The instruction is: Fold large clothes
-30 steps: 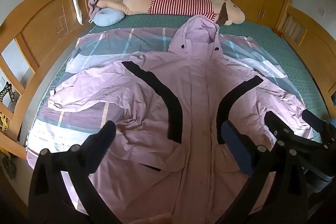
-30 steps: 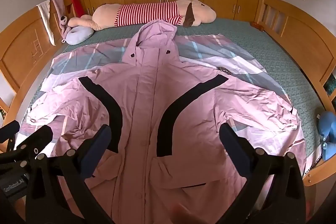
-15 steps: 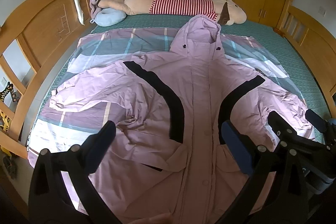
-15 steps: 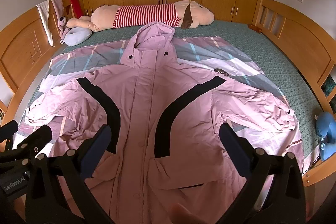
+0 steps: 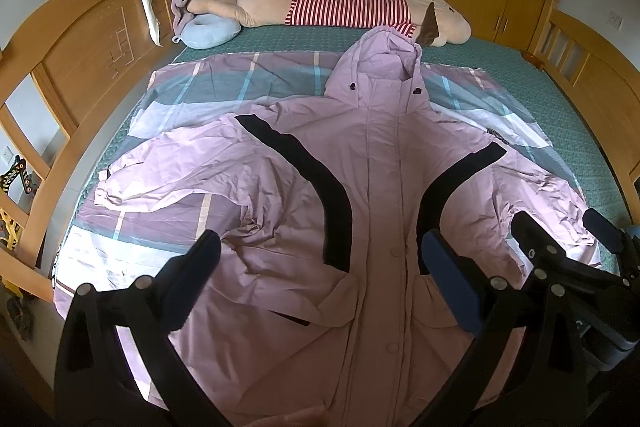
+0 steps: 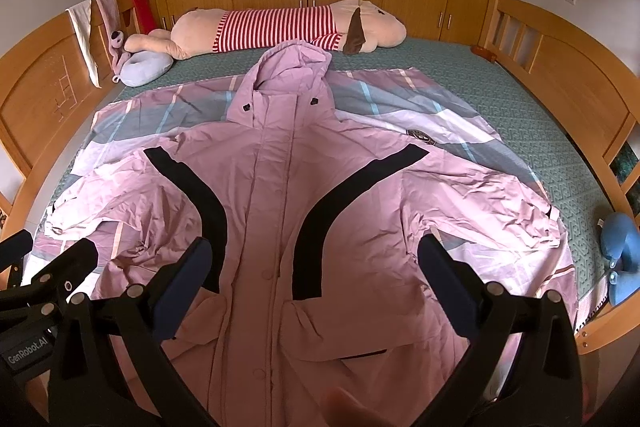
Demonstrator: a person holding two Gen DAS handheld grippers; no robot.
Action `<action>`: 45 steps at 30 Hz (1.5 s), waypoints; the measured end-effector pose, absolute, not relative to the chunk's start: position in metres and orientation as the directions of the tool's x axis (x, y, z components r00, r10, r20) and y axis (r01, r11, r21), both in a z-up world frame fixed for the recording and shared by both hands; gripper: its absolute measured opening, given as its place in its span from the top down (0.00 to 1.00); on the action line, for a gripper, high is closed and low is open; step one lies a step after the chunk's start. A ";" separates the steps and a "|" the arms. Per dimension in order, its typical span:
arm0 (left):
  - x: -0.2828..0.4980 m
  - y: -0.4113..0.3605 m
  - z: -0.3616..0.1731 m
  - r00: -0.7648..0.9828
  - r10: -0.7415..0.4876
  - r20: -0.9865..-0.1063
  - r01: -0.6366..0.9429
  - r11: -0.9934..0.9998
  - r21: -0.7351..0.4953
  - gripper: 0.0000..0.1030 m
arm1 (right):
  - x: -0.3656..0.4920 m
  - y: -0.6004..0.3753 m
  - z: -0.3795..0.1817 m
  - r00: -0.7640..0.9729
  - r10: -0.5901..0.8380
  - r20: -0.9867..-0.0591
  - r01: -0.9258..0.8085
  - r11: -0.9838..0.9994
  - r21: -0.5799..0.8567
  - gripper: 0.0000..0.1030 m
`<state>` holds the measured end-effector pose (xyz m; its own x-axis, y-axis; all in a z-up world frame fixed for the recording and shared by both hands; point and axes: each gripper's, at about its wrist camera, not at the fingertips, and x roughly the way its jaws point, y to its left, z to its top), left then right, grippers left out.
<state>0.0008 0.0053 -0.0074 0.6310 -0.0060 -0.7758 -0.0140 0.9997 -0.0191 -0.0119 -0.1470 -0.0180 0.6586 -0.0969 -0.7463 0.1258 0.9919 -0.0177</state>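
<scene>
My left gripper [image 5: 320, 283] and right gripper [image 6: 316, 279] hang above the pink jacket [image 6: 288, 211], jaws wide apart, gripping nothing. The jacket lies spread front-up across frame centre on the plaid sheet [image 6: 380, 95], hood toward the top.

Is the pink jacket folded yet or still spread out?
Spread out. The pink jacket lies front-up on the bed, both sleeves extended sideways, hood flat, nothing folded over.

Jacket [image 6: 276, 211] spread on sheet [image 6: 400, 95], sheet on bed [image 6: 520, 115], plush toy [image 6: 288, 27] behind hood
</scene>
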 end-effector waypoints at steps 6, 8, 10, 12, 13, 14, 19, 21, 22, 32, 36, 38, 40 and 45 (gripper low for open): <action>0.000 0.005 -0.009 0.631 -0.003 -0.776 -0.014 1.000 -0.015 0.02 | -0.012 -0.147 -0.019 0.658 -0.098 -0.746 0.127 0.992 -0.019 0.01; 0.001 0.006 -0.009 0.629 -0.005 -0.777 -0.015 1.000 -0.018 0.02 | -0.012 -0.148 -0.019 0.657 -0.099 -0.748 0.128 0.992 -0.018 0.01; 0.000 0.007 -0.010 0.629 -0.005 -0.778 -0.014 1.000 -0.018 0.02 | -0.012 -0.148 -0.019 0.656 -0.099 -0.748 0.128 0.992 -0.019 0.01; 0.001 0.006 -0.009 0.630 -0.005 -0.777 -0.015 1.000 -0.018 0.02 | -0.012 -0.148 -0.019 0.656 -0.100 -0.748 0.129 0.991 -0.019 0.01; 0.001 0.006 -0.010 0.630 -0.004 -0.777 -0.015 1.000 -0.018 0.02 | -0.011 -0.147 -0.019 0.656 -0.100 -0.748 0.128 0.992 -0.019 0.01; 0.000 0.007 -0.011 0.630 -0.004 -0.777 -0.015 1.000 -0.017 0.02 | -0.011 -0.148 -0.019 0.655 -0.100 -0.749 0.128 0.992 -0.020 0.01; 0.000 0.008 -0.012 0.626 -0.001 -0.780 -0.016 1.000 -0.014 0.02 | -0.012 -0.148 -0.020 0.654 -0.100 -0.750 0.128 0.992 -0.020 0.01; -0.002 0.009 -0.014 0.626 0.002 -0.780 -0.017 1.000 -0.012 0.02 | -0.012 -0.148 -0.021 0.654 -0.100 -0.750 0.128 0.992 -0.021 0.01; -0.003 0.010 -0.015 0.626 0.003 -0.780 -0.017 1.000 -0.010 0.02 | -0.012 -0.148 -0.021 0.653 -0.100 -0.751 0.127 0.992 -0.021 0.01; -0.005 0.012 -0.019 0.622 0.008 -0.783 -0.019 1.000 -0.005 0.02 | -0.010 -0.149 -0.026 0.646 -0.103 -0.756 0.130 0.991 -0.024 0.01; -0.003 0.011 -0.019 0.616 0.008 -0.788 -0.017 1.000 -0.004 0.02 | -0.009 -0.149 -0.027 0.643 -0.110 -0.758 0.133 0.991 -0.031 0.01; 0.001 0.008 -0.016 0.615 0.007 -0.788 -0.018 1.000 -0.005 0.02 | -0.009 -0.150 -0.027 0.645 -0.113 -0.756 0.134 0.990 -0.034 0.01; 0.001 0.006 -0.016 0.615 0.008 -0.789 -0.018 1.000 -0.003 0.02 | -0.009 -0.149 -0.027 0.645 -0.116 -0.755 0.135 0.990 -0.037 0.01; 0.002 0.007 -0.016 0.613 0.007 -0.790 -0.017 1.000 -0.004 0.02 | -0.008 -0.148 -0.027 0.644 -0.119 -0.756 0.135 0.990 -0.040 0.01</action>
<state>0.0019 0.0069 -0.0157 0.6129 0.0072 -0.7901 -0.0171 0.9998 -0.0041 -0.0083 -0.1484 -0.0273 0.6441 -0.1190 -0.7557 0.1354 0.9900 -0.0404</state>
